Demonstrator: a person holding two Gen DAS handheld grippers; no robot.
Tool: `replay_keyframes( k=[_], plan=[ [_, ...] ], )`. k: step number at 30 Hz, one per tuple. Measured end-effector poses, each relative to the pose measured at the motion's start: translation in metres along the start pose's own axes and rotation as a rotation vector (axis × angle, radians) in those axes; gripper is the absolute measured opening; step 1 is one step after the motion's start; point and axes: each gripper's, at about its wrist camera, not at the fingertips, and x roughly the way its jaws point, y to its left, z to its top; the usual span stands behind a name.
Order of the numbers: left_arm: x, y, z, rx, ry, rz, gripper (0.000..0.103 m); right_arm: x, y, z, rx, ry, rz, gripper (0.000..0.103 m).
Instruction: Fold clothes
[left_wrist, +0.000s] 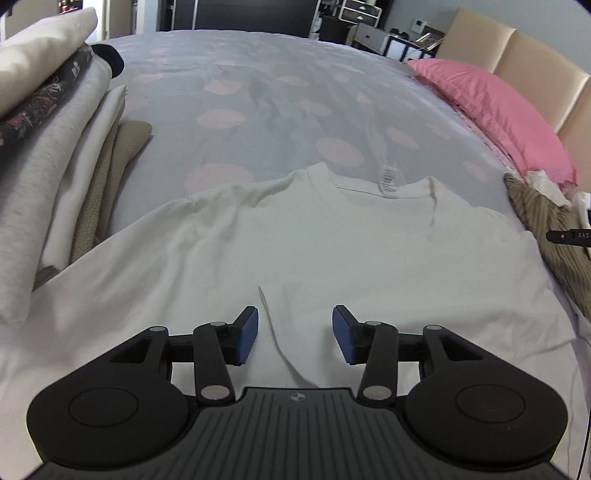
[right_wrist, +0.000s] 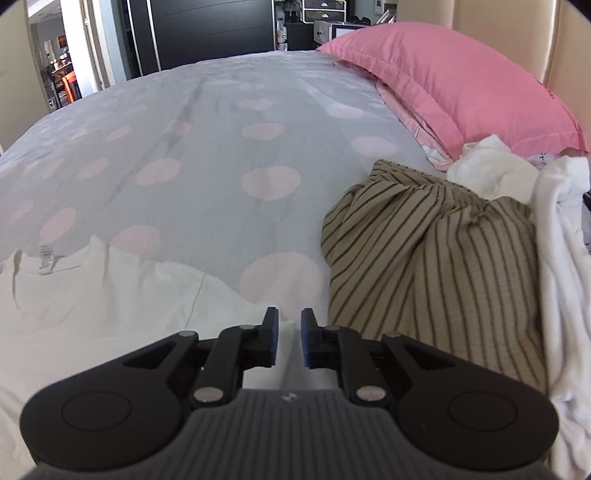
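Two grippers over white T-shirt (left_wrist: 295, 240); left gripper (left_wrist: 295, 334) agape; right gripper (right_wrist: 289, 338) narrowly parted, empty

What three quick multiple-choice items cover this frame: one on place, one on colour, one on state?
1. Where does the striped garment lie relative to the white T-shirt?
A. To its right
B. Under it
C. On the folded stack

2. What colour is the pillow?
A. Blue
B. Pink
C. Green

3. How does the left gripper stand?
A. Shut on the shirt
B. Shut on nothing
C. Open above the shirt

Answers:
1 A, the striped cloth sits off the shirt's right edge in both views.
2 B, plainly pink by the headboard.
3 C, its blue pads stand apart with only flat shirt fabric showing between them.
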Motion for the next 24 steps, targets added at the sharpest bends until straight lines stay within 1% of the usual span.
replay_keyframes(
  k=[2, 4, 6, 9, 11, 13, 14, 15, 16, 18, 20, 23, 24],
  plan=[
    [-0.008, -0.003, -0.007, 0.002, 0.004, -0.04, 0.05, -0.015, -0.002, -0.009, 0.0, -0.001, 0.035, 0.019],
    [-0.011, -0.01, -0.015, 0.01, 0.022, -0.082, 0.051, -0.031, -0.003, -0.021, -0.008, 0.001, 0.067, 0.023],
    [-0.011, -0.017, -0.022, 0.019, 0.041, -0.098, 0.053, -0.044, -0.002, -0.034, -0.032, 0.009, 0.081, 0.023],
    [-0.007, -0.026, -0.033, 0.026, 0.059, -0.106, 0.054, -0.061, -0.002, -0.058, -0.077, 0.032, 0.093, 0.023],
    [-0.003, -0.03, -0.038, 0.033, 0.052, -0.084, 0.052, -0.069, -0.003, -0.076, -0.113, 0.063, 0.105, 0.023],
    [0.0, -0.032, -0.04, 0.037, 0.028, -0.051, 0.043, -0.074, -0.004, -0.095, -0.146, 0.099, 0.121, 0.023],
    [0.0, -0.032, -0.04, 0.031, 0.017, -0.039, 0.028, -0.075, -0.004, -0.105, -0.157, 0.118, 0.13, 0.024],
    [0.0, -0.029, -0.039, 0.007, 0.01, -0.038, 0.016, -0.075, -0.004, -0.113, -0.17, 0.136, 0.132, 0.024],
    [-0.001, -0.027, -0.037, -0.016, 0.002, -0.034, 0.015, -0.074, -0.003, -0.121, -0.187, 0.152, 0.127, 0.024],
    [-0.008, -0.024, -0.031, -0.051, -0.022, -0.023, 0.009, -0.069, 0.003, -0.133, -0.24, 0.167, 0.122, 0.024],
    [-0.016, -0.024, -0.025, -0.056, -0.032, -0.006, 0.008, -0.067, 0.007, -0.14, -0.283, 0.159, 0.132, 0.025],
    [-0.024, -0.024, -0.019, -0.05, -0.029, 0.034, 0.008, -0.068, 0.012, -0.138, -0.295, 0.134, 0.193, 0.038],
    [-0.026, -0.023, -0.018, -0.054, -0.027, 0.039, 0.008, -0.069, 0.014, -0.137, -0.296, 0.126, 0.211, 0.038]
  ],
)
